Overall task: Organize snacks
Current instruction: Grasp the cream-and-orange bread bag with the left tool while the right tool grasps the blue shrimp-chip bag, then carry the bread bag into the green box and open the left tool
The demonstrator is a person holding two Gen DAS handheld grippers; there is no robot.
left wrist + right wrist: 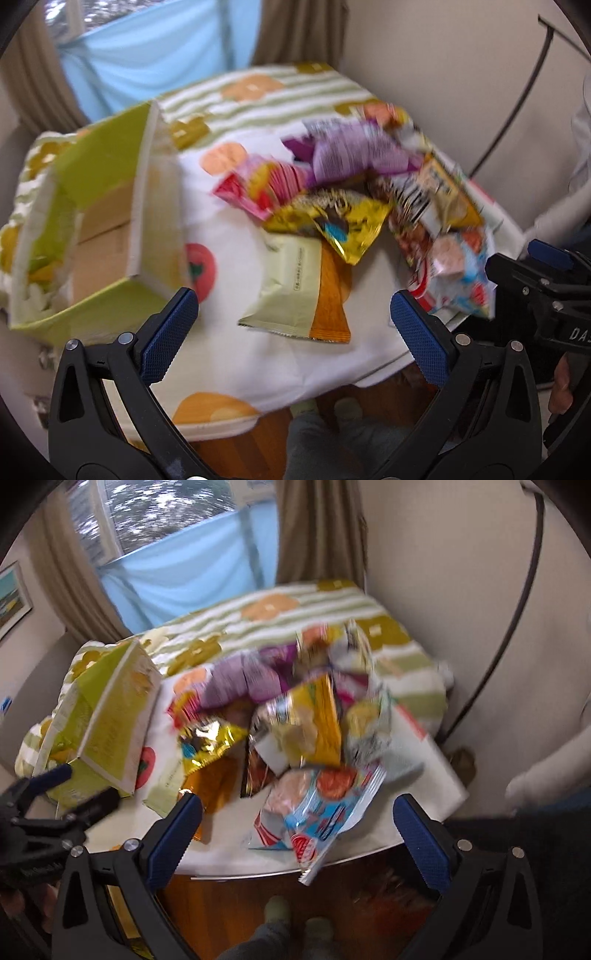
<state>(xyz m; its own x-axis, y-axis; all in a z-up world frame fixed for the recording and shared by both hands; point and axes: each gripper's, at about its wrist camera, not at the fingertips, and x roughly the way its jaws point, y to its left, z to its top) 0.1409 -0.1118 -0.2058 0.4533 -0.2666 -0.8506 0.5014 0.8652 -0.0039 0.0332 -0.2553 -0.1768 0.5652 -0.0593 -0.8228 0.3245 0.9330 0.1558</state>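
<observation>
A heap of snack bags lies on a table with a fruit-print cloth (236,354). It holds a pale green and orange packet (295,291), a gold bag (332,221), a pink bag (258,184), a purple bag (354,151) and a light blue bag (461,273), which also shows in the right wrist view (321,812). An open green cardboard box (103,221) stands at the left, also in the right wrist view (110,716). My left gripper (293,325) is open and empty above the near table edge. My right gripper (297,827) is open and empty before the blue bag.
A beige wall (443,74) with a dark cable stands at the right. Curtains and a blue sheet (155,55) hang behind the table. The wooden floor and the person's feet (295,919) show below the table edge. Each gripper shows at the edge of the other's view.
</observation>
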